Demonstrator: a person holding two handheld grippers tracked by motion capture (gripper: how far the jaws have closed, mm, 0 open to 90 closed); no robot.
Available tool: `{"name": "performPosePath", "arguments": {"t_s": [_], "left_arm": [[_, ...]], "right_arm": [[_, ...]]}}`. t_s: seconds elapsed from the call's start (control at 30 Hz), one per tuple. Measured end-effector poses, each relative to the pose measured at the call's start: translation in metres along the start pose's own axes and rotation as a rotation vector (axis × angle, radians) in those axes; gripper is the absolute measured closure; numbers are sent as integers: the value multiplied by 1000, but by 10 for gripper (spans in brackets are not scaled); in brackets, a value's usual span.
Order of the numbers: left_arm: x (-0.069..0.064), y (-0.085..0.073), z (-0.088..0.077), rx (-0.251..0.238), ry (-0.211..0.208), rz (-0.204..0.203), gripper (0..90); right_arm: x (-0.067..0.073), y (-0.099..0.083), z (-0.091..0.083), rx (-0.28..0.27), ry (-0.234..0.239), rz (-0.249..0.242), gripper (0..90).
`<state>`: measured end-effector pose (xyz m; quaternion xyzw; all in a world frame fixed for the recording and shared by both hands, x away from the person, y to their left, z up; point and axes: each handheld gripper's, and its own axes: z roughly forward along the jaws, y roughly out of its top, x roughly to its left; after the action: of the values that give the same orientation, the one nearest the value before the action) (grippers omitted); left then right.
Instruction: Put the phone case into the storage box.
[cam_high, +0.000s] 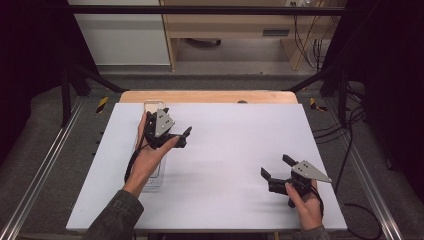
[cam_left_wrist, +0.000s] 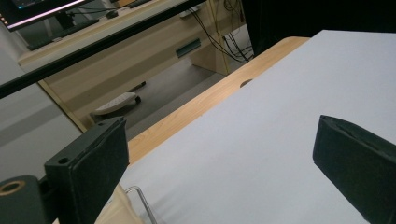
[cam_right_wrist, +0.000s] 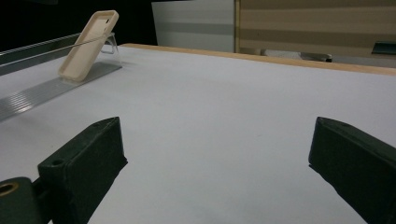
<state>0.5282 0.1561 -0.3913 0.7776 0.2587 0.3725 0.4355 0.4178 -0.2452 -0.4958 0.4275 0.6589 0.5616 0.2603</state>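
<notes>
A beige phone case (cam_high: 154, 106) leans on a clear stand (cam_high: 153, 177) along the left side of the white table top (cam_high: 230, 145). The right gripper view shows the phone case (cam_right_wrist: 88, 44) tilted back at the far left, on the stand's ribbed base (cam_right_wrist: 46, 88). My left gripper (cam_high: 176, 121) hovers beside the case, open and holding nothing; a corner of the case (cam_left_wrist: 116, 212) and a metal wire (cam_left_wrist: 142, 200) sit by its left jaw. My left gripper (cam_left_wrist: 219, 149) faces the table's far edge. My right gripper (cam_high: 276, 166) (cam_right_wrist: 217, 149) is open and empty near the front right.
A wooden strip (cam_high: 210, 96) with a small hole (cam_high: 242, 101) runs along the table's far edge. Beyond it stand a wooden desk (cam_high: 240, 25) and hanging cables (cam_high: 312, 45). Metal rails (cam_high: 40, 165) flank the table on both sides.
</notes>
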Motion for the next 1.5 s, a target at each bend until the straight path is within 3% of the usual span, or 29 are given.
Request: {"name": "performPosePath", "arguments": {"t_s": [0.37,1.27,1.37,1.5], "left_arm": [[-19,10,-7,15,-36,97,27],[-42,11,-58,12,-102,83,28],[-42,10,-64,-7,-118,44,28],[-41,8,-69,-15,-122,26,28]], "right_arm": [[0,0,0,0,-2,-6,35],[1,-1,1,4,0,-10,35],[1,-1,1,4,-1,-11,34],[1,0,1,5,-1,-11,34]]}}
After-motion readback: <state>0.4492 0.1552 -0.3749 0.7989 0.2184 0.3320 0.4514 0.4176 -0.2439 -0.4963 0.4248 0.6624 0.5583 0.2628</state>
